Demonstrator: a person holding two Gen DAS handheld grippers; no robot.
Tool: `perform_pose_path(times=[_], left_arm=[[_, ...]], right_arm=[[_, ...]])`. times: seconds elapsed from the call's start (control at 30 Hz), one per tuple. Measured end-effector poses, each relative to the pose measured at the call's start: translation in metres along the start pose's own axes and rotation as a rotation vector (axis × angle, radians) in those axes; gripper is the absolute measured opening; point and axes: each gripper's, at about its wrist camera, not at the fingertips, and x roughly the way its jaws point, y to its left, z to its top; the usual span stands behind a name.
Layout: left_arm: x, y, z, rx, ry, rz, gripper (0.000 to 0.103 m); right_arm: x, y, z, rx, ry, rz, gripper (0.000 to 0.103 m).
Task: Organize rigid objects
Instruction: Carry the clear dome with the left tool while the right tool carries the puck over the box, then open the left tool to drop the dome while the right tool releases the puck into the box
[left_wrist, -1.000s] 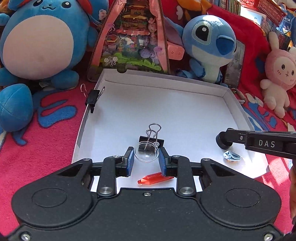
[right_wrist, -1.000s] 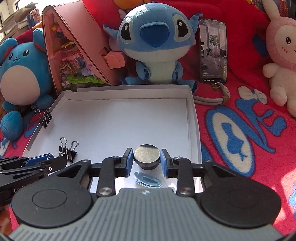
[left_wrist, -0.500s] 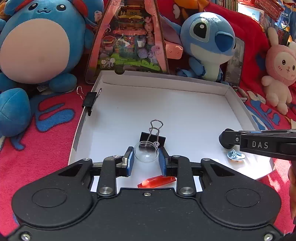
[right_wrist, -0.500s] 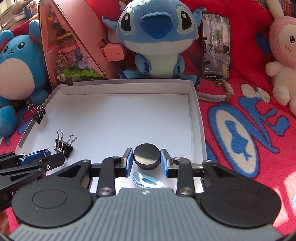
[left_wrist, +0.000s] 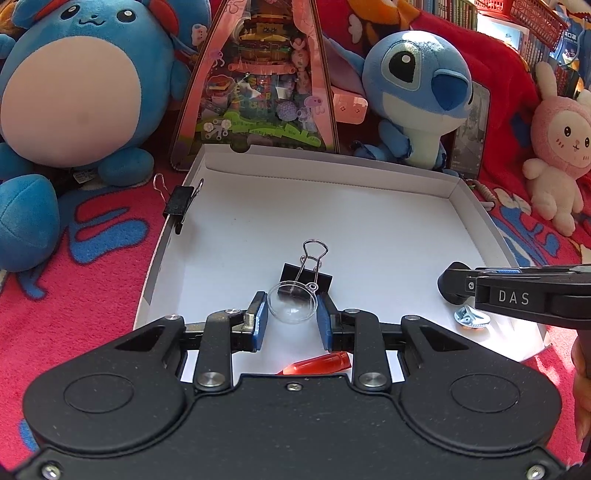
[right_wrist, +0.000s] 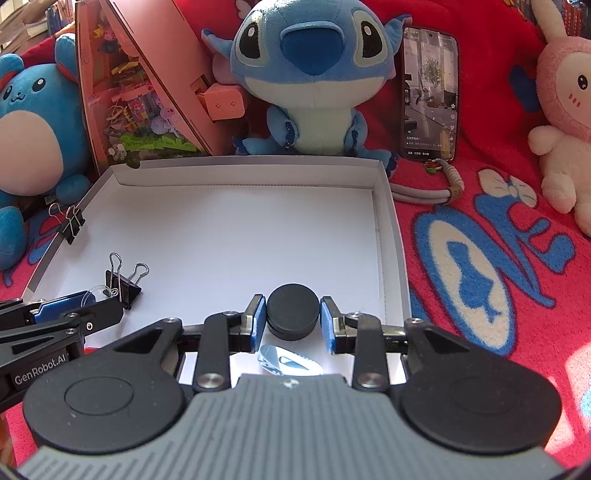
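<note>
On the right claw, "DAS"

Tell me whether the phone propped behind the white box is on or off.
On. The phone, leaning upright against the red backdrop beside the blue plush, shows a lit screen with a street scene and small lines of text.

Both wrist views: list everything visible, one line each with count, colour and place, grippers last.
Box lid: 1, white, on red blanket.
Binder clips: 2, black; one on lid's left wall, one inside.
Clear dome: 1, transparent, between left pads.
Black disc: 1, between right pads.
Orange piece: 1, lid's near edge.
Silver-blue piece: 1, under right gripper.
Plush toys: 3; blue round, blue big-eared, pink rabbit.
Toy box: 1, pink.
Phone: 1, black.
Left gripper: black, blue pads.
Right gripper: black and grey.
</note>
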Motion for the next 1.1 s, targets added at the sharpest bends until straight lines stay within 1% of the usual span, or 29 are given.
perform_pose_path(times=[0.4,0.6,0.73,0.8,0.83,0.87,0.93,1.0,1.03,1.1], left_arm=[[0.0,-0.002,-0.001,0.013,-0.013,0.011,0.027],[0.0,-0.004,-0.002,0.026,-0.023,0.019,0.027],[0.0,-0.006,-0.003,0.04,-0.035,0.025,0.028],[0.001,-0.007,-0.003,0.045,-0.043,0.019,0.038],[0.001,-0.008,-0.003,0.048,-0.045,0.022,0.048],[0.001,-0.008,-0.003,0.05,-0.046,0.028,0.054],[0.001,-0.01,-0.004,0.059,-0.047,0.038,0.058],[0.0,-0.011,-0.005,0.063,-0.045,0.042,0.063],[0.0,-0.011,-0.005,0.062,-0.044,0.041,0.066],[-0.003,-0.01,-0.006,0.059,-0.046,0.035,0.071]], right_arm=[[0.001,0.004,0.0,-0.023,0.006,-0.016,0.037],[0.005,0.003,-0.001,-0.007,0.025,-0.009,0.038],[0.006,0.005,-0.005,-0.012,0.009,-0.015,0.037],[0.006,0.006,-0.006,-0.02,0.004,-0.018,0.037],[0.006,0.006,-0.006,-0.022,0.002,-0.019,0.037],[0.006,0.006,-0.007,-0.023,0.0,-0.019,0.037],[0.006,0.006,-0.008,-0.025,-0.006,-0.02,0.038],[0.005,0.007,-0.009,-0.028,-0.014,-0.025,0.042],[0.005,0.007,-0.01,-0.028,-0.017,-0.031,0.053],[0.005,0.009,-0.012,-0.038,-0.025,-0.028,0.06]])
